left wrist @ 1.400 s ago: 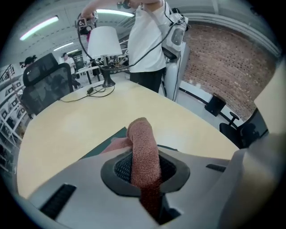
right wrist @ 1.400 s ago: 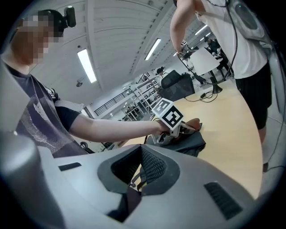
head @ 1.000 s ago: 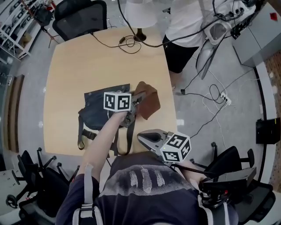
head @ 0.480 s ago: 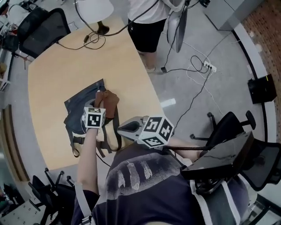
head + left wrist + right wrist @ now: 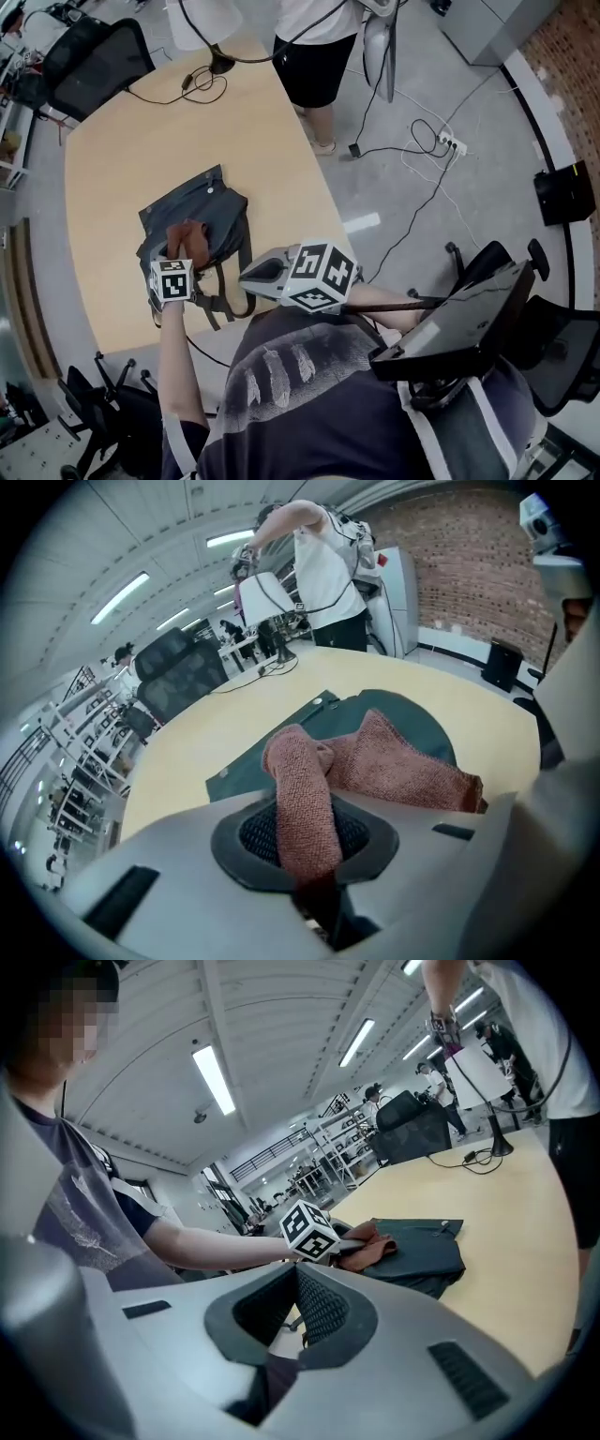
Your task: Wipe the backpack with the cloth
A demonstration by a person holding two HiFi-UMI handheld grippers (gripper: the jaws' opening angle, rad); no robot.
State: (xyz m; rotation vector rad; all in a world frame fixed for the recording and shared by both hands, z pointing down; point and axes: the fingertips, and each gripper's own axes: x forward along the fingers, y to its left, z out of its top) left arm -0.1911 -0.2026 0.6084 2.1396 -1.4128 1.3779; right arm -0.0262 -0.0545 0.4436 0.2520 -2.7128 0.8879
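Cloth [image 5: 185, 238], pinched by left gripper [image 5: 179, 255], has slid across backpack [image 5: 214, 208]; right gripper [image 5: 251, 274] spread.

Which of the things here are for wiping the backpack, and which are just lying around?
For the job: backpack, cloth lying on it, left gripper shut on the cloth.

Just lying about: cable on the table, office chair, power strip on the floor.
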